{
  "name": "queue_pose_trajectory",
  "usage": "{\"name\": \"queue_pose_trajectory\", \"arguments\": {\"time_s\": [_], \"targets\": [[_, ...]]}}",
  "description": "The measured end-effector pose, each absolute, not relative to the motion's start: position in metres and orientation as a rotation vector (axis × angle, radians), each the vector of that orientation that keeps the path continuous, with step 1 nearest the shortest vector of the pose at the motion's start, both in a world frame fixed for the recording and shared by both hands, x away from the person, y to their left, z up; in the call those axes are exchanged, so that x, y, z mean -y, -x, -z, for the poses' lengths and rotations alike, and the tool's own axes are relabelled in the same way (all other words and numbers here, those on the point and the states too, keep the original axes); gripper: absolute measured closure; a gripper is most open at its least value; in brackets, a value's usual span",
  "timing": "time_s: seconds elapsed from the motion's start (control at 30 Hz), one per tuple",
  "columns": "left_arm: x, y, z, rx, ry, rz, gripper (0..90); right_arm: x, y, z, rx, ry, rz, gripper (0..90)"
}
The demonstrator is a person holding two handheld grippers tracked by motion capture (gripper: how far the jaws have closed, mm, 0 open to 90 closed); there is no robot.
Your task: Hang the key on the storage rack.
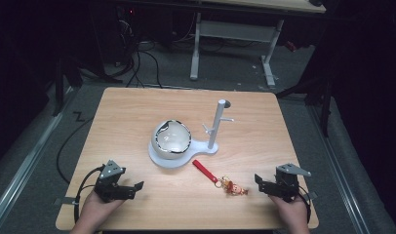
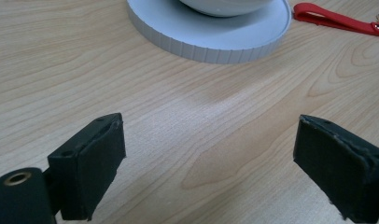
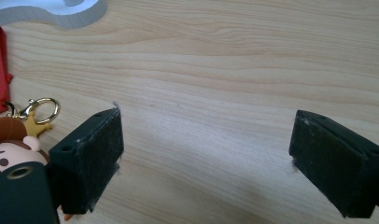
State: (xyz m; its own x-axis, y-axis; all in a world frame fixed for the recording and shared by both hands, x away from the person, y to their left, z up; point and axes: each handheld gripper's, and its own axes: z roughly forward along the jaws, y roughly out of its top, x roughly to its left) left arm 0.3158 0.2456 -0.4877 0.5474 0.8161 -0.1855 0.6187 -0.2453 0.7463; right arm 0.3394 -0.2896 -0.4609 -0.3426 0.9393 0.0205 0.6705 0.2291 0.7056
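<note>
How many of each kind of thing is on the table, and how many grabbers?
Grey stand with a peg post: 1
White bowl on the stand: 1
Keychain with red strap and small figure: 1
Grippers, left gripper and right gripper, both open: 2
Total: 5

Overall light: the pale wooden table is evenly lit from above, while the floor and room around it sink into near black.
Glare: the shiny white dome with a dark rim carries a bright reflection on top.
Shadows: soft and short, one faint grey patch on the wood in the left gripper view.
Sharpness: high view slightly soft and grainy; wood grain crisp in both gripper views.
Blur: the black foam-padded jaws at the bottom edges look somewhat soft.
</note>
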Motion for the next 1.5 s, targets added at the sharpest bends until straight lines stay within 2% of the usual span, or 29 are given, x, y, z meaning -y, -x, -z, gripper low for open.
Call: {"name": "queue_pose_trajectory", "arguments": {"time_s": [0.3,0.43,0.73,0.93,1.07,1.27,1.37,1.43,1.5], "targets": [[-0.246,-0.316,0.485,-1.173,-1.962,-0.27,14.9,0.279,-0.337,0.459,-2.154,-1.452,-0.906,7.8],[-0.248,-0.318,0.483,-1.184,-1.908,-0.24,16.2,0.274,-0.333,0.456,-2.176,-1.438,-0.941,7.5],[-0.244,-0.308,0.475,-1.131,-1.964,-0.298,15.8,0.25,-0.332,0.447,-2.267,-1.351,-0.992,8.6],[-0.249,-0.302,0.477,-1.124,-1.988,-0.334,16.4,0.218,-0.328,0.446,-2.378,-1.241,-1.001,9.0],[-0.257,-0.3,0.475,-1.156,-1.962,-0.35,16.9,0.198,-0.326,0.457,-2.459,-1.165,-0.91,13.9],[-0.258,-0.301,0.478,-1.154,-1.973,-0.353,17.5,0.194,-0.332,0.471,-2.512,-1.175,-0.82,17.9],[-0.256,-0.303,0.481,-1.155,-1.985,-0.348,17.5,0.196,-0.334,0.478,-2.532,-1.176,-0.779,26.9],[-0.254,-0.303,0.481,-1.146,-1.998,-0.353,17.5,0.197,-0.332,0.477,-2.528,-1.152,-0.801,43.7],[-0.253,-0.302,0.479,-1.135,-1.999,-0.361,17.5,0.195,-0.327,0.474,-2.54,-1.106,-0.804,45.8]]}}
